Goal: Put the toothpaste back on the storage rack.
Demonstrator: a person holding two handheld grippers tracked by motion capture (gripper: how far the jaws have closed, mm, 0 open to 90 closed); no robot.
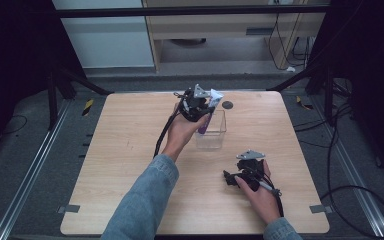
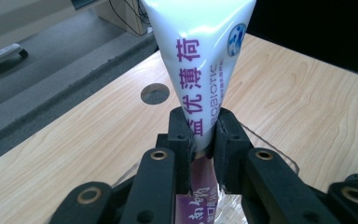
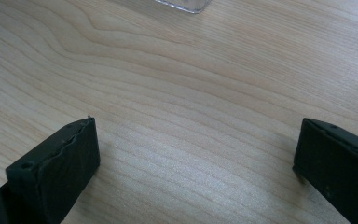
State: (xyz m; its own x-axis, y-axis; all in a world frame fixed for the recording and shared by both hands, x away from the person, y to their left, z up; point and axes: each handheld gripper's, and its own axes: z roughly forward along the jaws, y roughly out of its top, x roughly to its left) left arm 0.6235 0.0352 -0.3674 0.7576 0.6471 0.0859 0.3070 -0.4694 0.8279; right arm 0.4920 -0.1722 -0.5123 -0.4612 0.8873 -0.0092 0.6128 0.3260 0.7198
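Left claw (image 2: pixel 204 135): jaws pinch the tube (image 2: pixel 200 60) near its middle, upper centre of the high view.
Tube: white and purple, upright, purple lower end down inside the box (image 1: pixel 211 131), white end above the rim.
Left gripper view: purple print on the tube, its wide flat end toward the top of the frame, a round hole (image 2: pixel 154 93) in the tabletop (image 2: pixel 307 107) at centre left.
Right claw (image 3: pixel 196 154): jaws spread wide, nothing between them, lower right of the high view.
Right gripper view: bare wood grain, a corner of the box at the top edge.
Box: clear, square, open-topped, centre of the tabletop.
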